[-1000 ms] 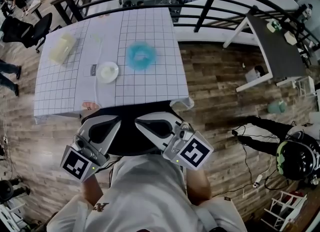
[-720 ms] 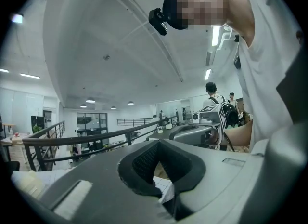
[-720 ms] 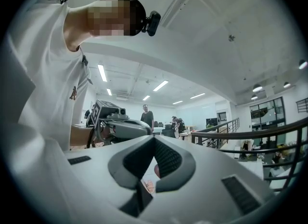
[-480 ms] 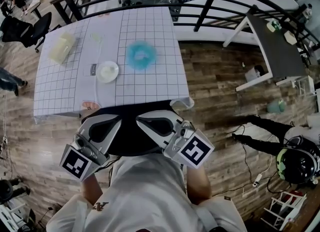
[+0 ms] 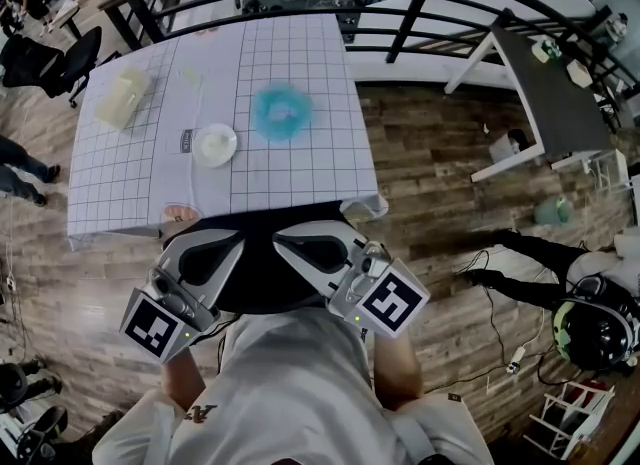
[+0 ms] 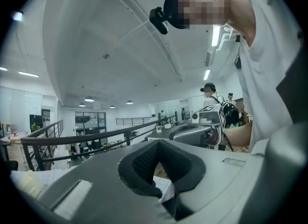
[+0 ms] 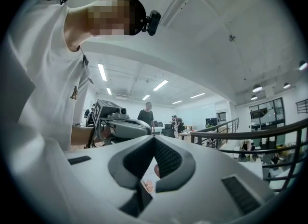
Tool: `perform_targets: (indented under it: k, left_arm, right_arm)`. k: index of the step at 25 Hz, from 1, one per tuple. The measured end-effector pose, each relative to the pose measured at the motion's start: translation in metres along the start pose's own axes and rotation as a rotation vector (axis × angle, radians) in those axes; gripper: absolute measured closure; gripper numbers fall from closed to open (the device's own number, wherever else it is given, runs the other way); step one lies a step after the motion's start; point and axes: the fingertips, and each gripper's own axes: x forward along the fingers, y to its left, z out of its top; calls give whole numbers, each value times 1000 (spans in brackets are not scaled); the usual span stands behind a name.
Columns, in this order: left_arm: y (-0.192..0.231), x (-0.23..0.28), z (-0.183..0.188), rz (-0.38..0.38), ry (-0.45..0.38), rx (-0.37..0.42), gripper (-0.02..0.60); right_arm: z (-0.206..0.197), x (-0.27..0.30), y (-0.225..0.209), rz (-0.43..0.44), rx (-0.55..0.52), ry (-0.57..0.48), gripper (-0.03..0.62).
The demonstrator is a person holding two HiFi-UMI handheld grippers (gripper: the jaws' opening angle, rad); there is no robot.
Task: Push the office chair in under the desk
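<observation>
You hold two grippers, the left gripper and the right gripper. You face one desk and one office chair. On the desk you have one blue ring, one white plate and one pale box.

No legible txt anywhere — small tag on desk too blurry to read.

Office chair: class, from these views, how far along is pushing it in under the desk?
Done: the office chair already reaches the desk, its front apparently tucked beneath the near edge. In hand: the left gripper and right gripper both rest on it, jaws together, gripping nothing. Left: much of its black body shows outside the edge, so probably a further push.
</observation>
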Motion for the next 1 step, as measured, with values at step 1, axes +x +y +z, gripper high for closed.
perform_targets:
  k: [1]
  left_arm:
    - [0, 0, 0, -1, -1, 0, 581]
  right_arm:
    - [0, 0, 0, -1, -2, -2, 592]
